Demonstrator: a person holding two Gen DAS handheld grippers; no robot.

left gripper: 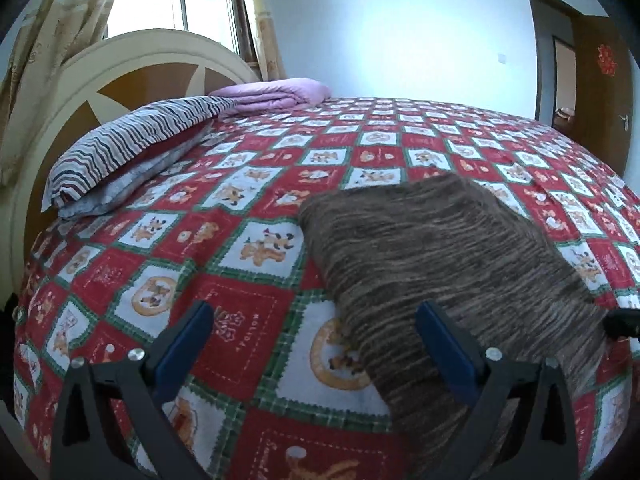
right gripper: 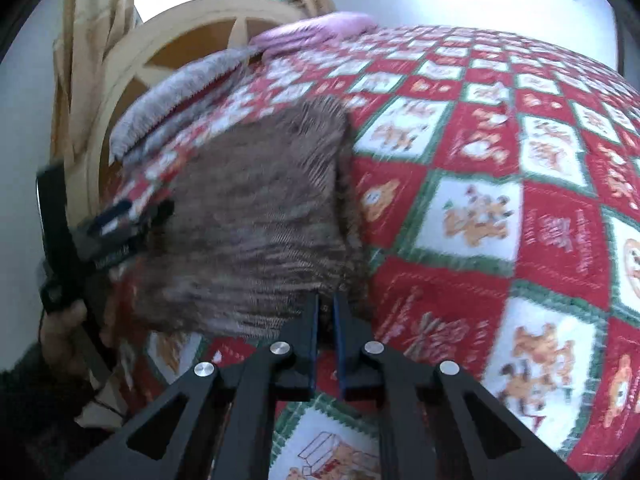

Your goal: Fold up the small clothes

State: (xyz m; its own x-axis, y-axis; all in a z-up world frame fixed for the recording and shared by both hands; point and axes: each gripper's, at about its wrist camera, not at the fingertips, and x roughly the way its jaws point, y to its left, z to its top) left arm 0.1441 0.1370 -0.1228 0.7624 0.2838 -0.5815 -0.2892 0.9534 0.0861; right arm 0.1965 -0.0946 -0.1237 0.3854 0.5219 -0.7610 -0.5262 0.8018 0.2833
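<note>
Brown knit garment (right gripper: 256, 216) between closed right tongs (right gripper: 326, 304)

Motion blur smears the brown garment (right gripper: 256, 216), perhaps pinched by right gripper (right gripper: 326, 312).

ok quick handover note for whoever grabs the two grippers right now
Left gripper: open, empty, hovering at the near-left edge of the brown striped knit garment.
Right gripper: shut, pinching the garment's near edge.
Garment lies as a compact, roughly rectangular, already folded bundle on the red, white and green checked bedspread.
Left: how many folds remain can't be told; finish and flatten it.
</note>
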